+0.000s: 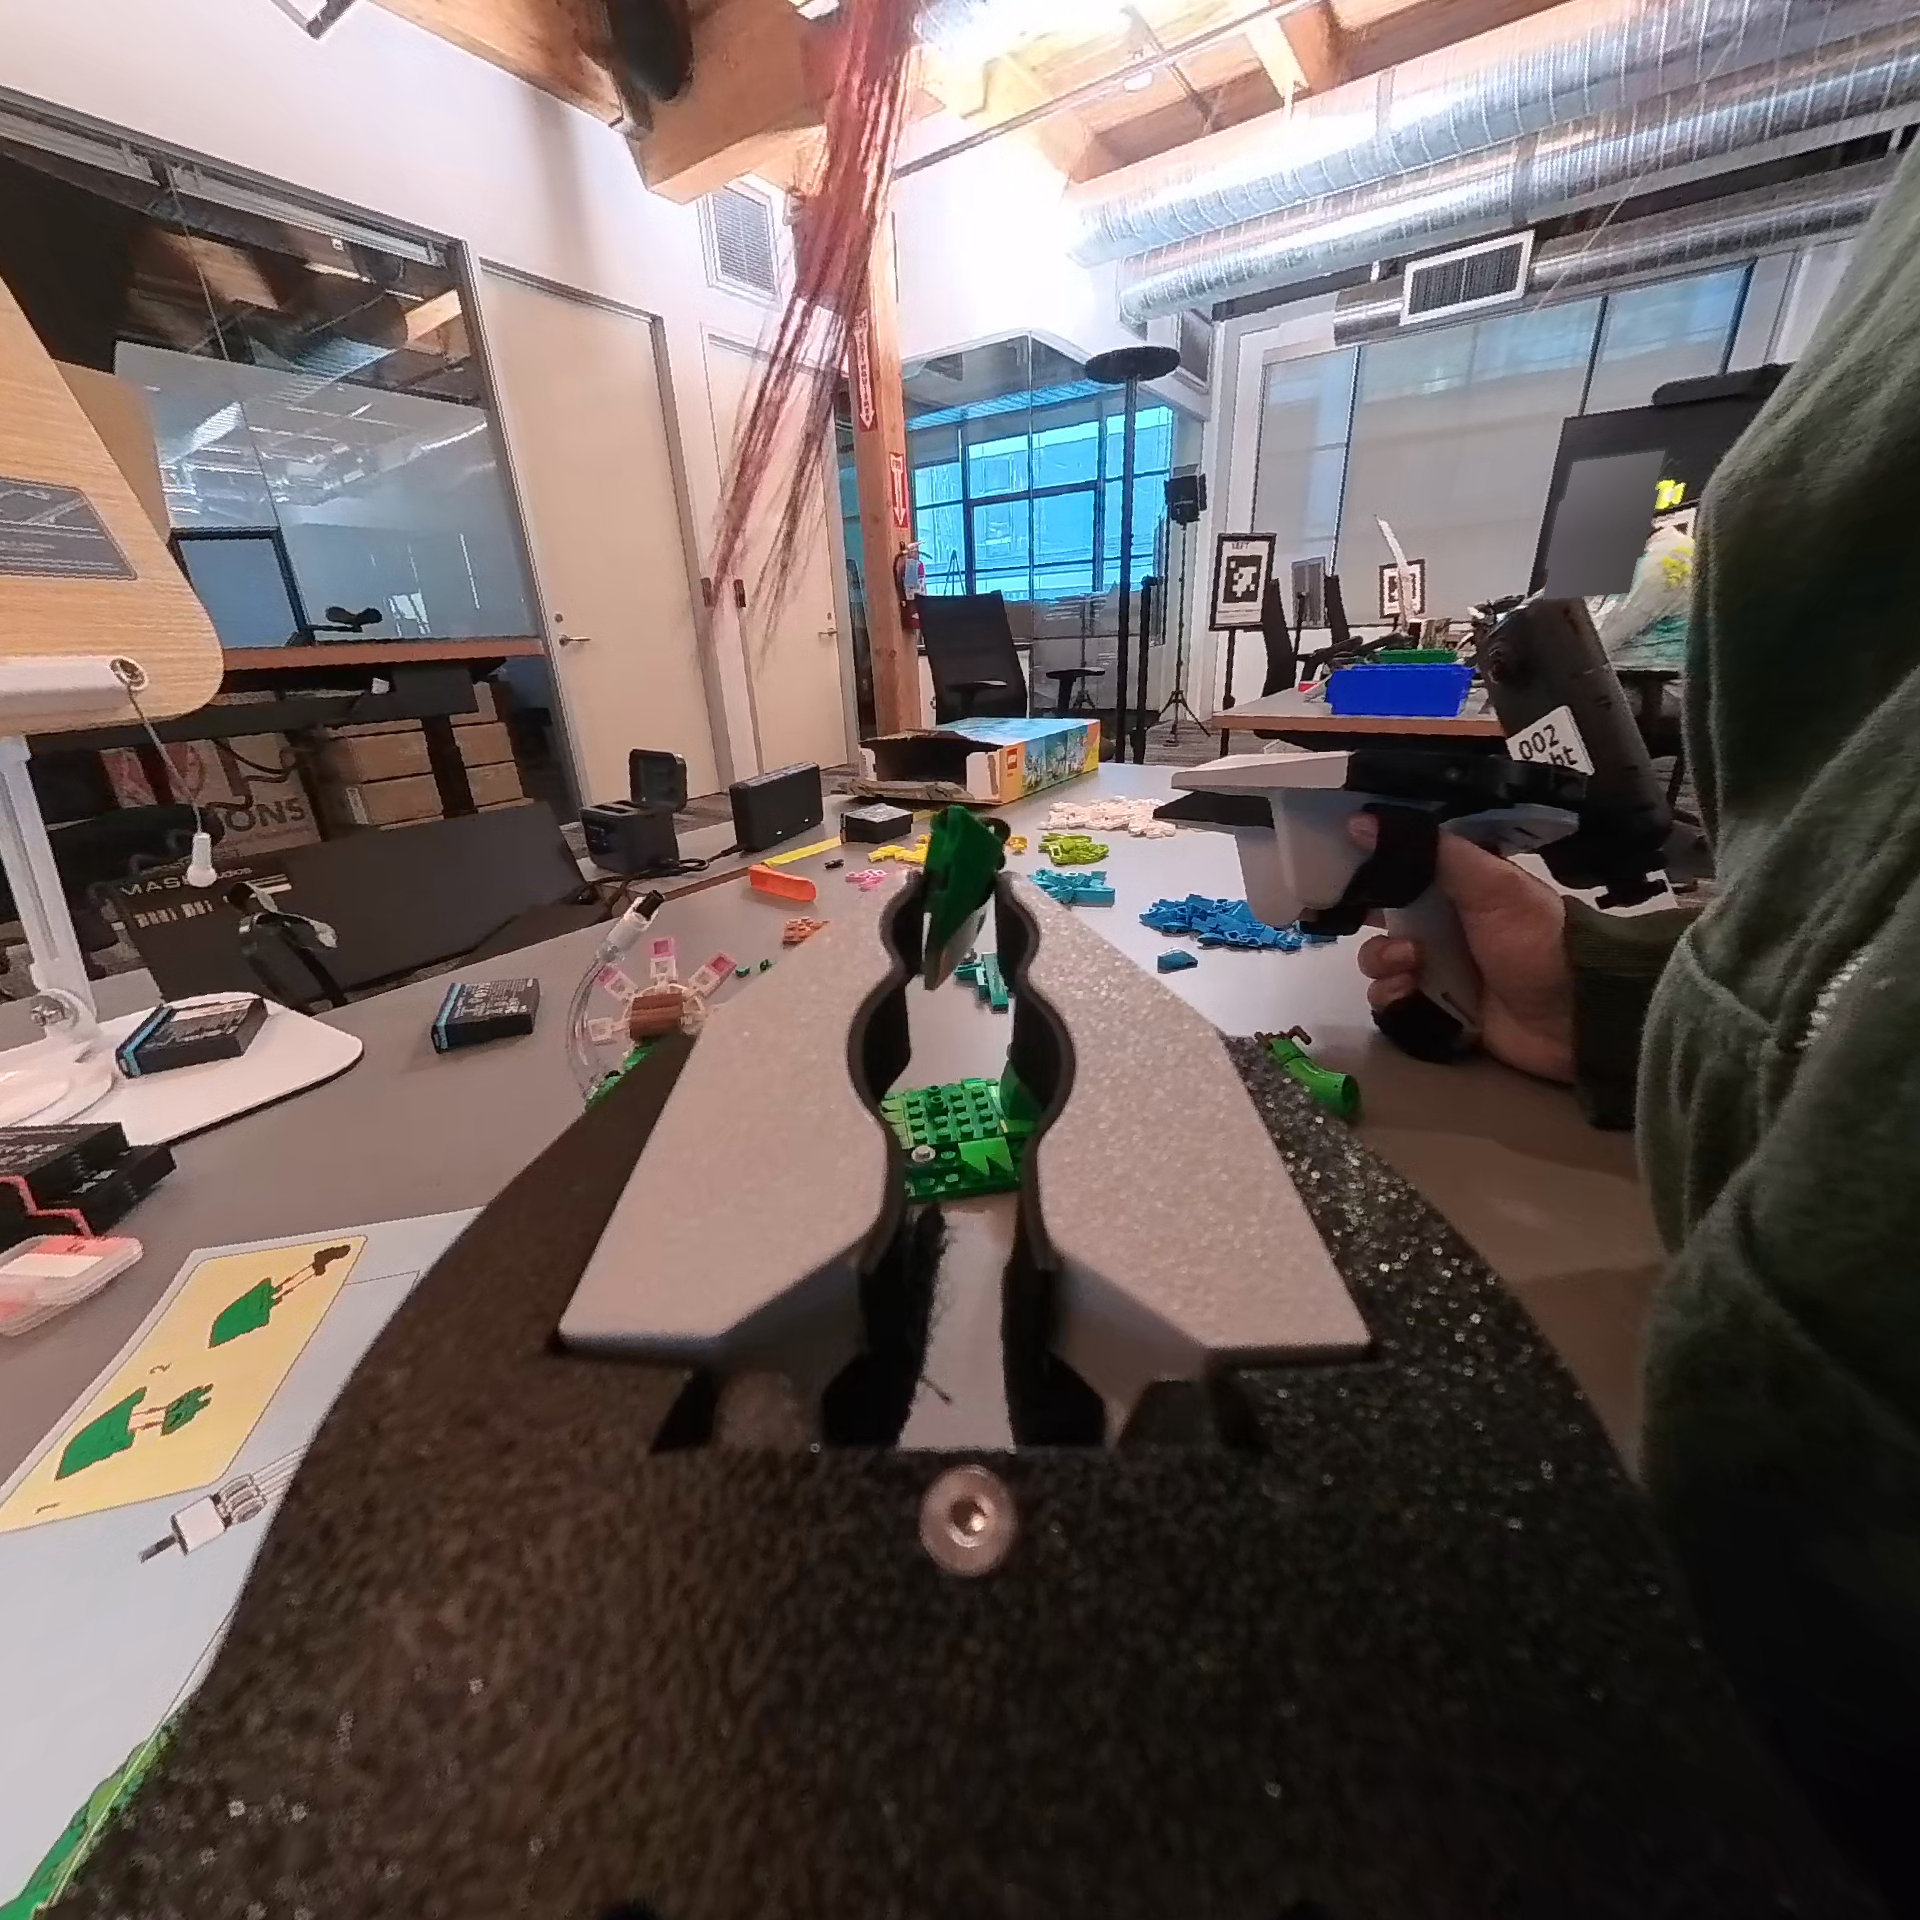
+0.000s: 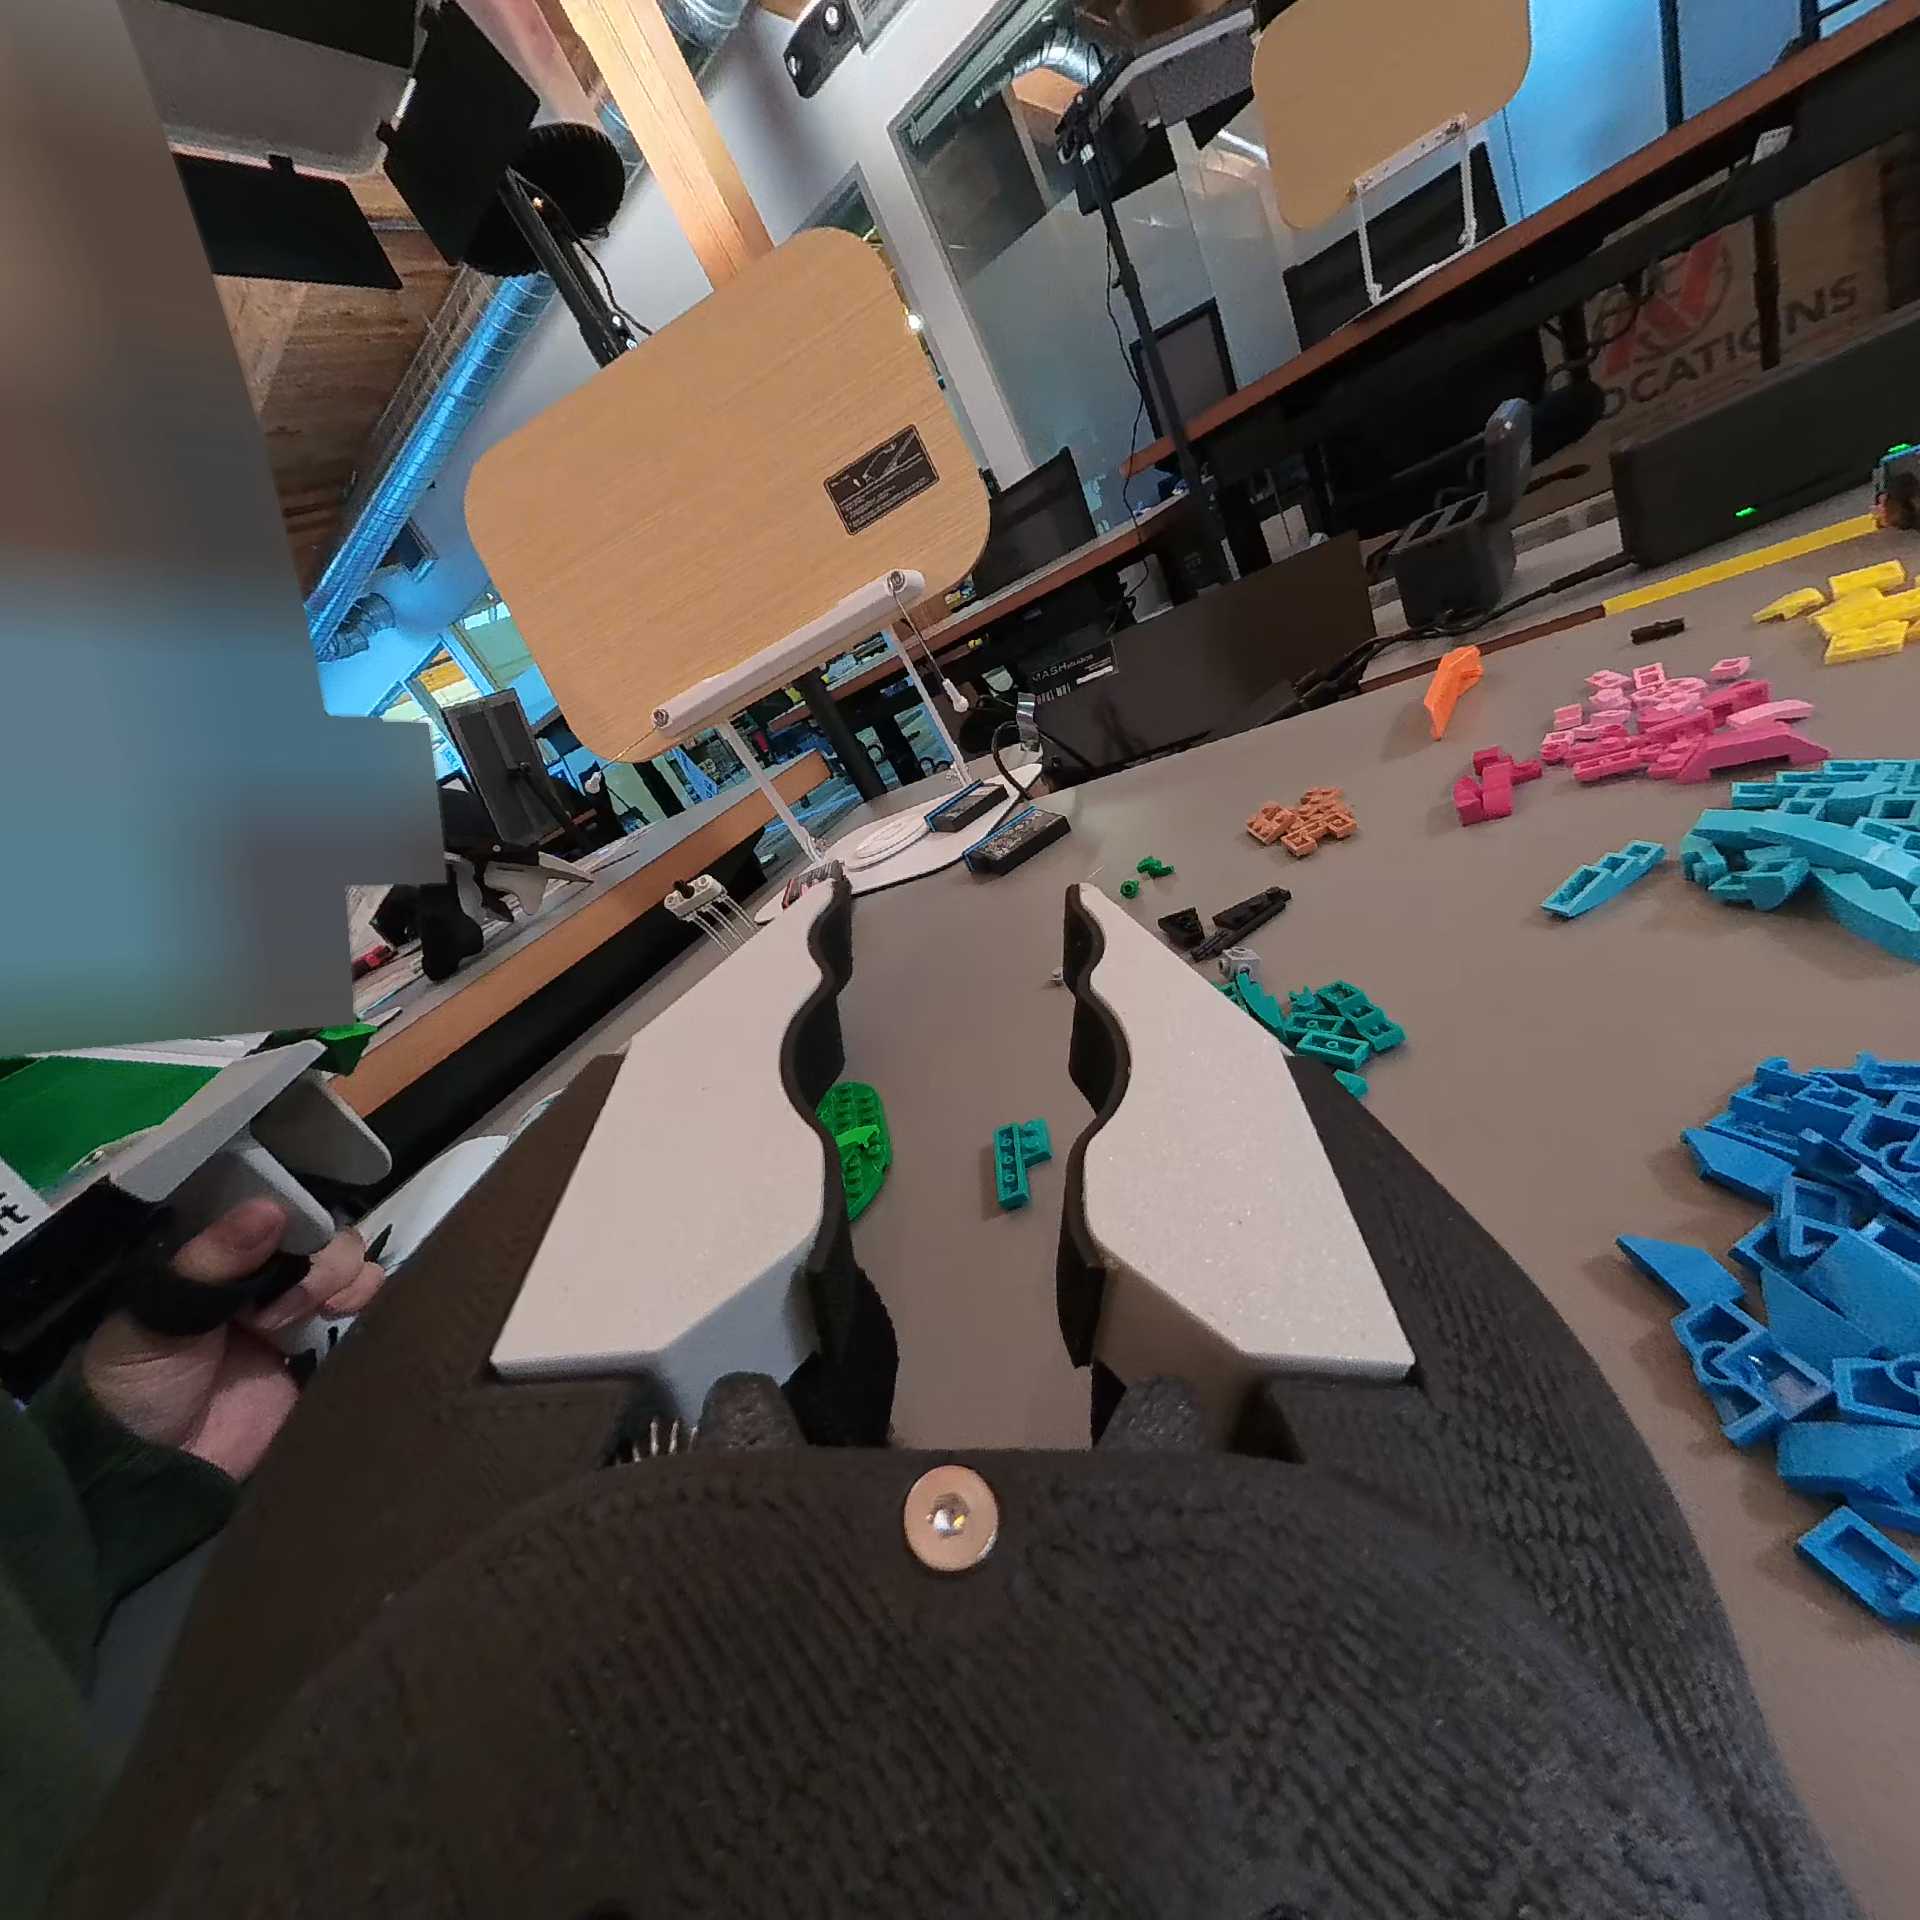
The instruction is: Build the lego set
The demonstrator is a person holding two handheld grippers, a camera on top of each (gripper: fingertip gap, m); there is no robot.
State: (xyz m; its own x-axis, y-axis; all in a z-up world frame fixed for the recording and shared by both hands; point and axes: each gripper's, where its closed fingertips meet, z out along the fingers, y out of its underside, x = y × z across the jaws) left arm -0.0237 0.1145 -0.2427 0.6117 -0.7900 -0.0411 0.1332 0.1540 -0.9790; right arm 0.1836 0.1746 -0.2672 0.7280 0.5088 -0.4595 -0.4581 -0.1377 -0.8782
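My left gripper (image 1: 958, 902) is shut on a dark green Lego piece (image 1: 961, 862) and holds it upright above the table. Below it, seen through the gap between the fingers, a bright green studded Lego base (image 1: 951, 1132) lies on the grey table. My right gripper (image 2: 956, 904) is open and empty, low over the table; a small teal brick (image 2: 1018, 1164) and a green rounded plate (image 2: 860, 1143) lie between and beside its fingers. The right gripper also shows in the left wrist view (image 1: 1226, 795), held in a hand at the right. The left gripper shows in the right wrist view (image 2: 260, 1081) at the far left.
Sorted brick piles lie on the table: blue (image 2: 1818, 1299), cyan (image 2: 1829, 842), pink (image 2: 1662, 727), yellow (image 2: 1860, 613), dark teal (image 2: 1330, 1023). An orange brick separator (image 2: 1449, 686), an instruction booklet (image 1: 177, 1351), a Lego box (image 1: 997, 764) and a wooden-board stand (image 2: 727, 488) are nearby. Spacing between my two grippers at the tips: around 20 cm. The right tips stand about 10 cm off the small teal brick (image 2: 1018, 1164).
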